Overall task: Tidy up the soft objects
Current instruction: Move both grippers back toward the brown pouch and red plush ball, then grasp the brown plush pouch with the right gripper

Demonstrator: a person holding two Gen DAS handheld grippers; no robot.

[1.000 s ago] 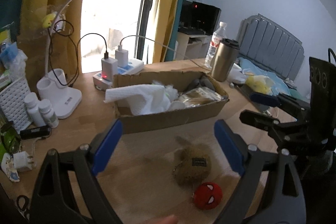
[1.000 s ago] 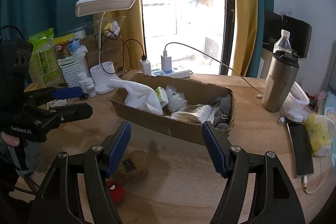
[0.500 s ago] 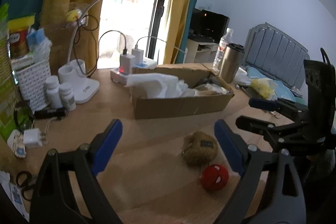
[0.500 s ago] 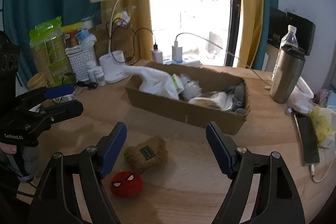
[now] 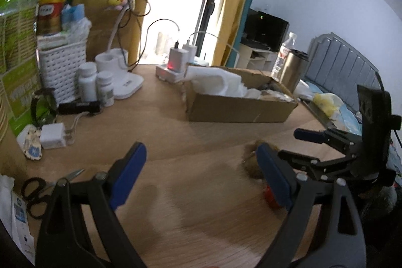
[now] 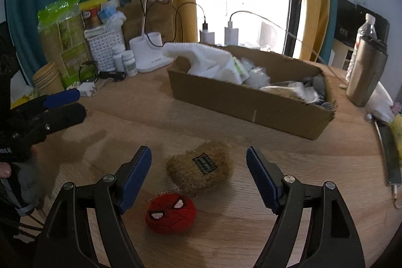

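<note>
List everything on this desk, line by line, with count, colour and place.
brown plush: 1, brown with a dark label, on the table ahead of the right gripper.
red plush ball: 1, red with a mask face, just nearer than the brown plush.
cardboard box: 1, brown, mid-table, filled with white cloth and soft items.
desk lamp: 1, white, behind the box.
pill bottles: 2, white, beside the lamp base.
basket: 1, white, far left.
scissors: 1, black handles, near left edge.
tumbler: 1, steel, right of the box.
left gripper: 1, black with blue pads, open.
right gripper: 1, same build, open, above the plushes.
</note>
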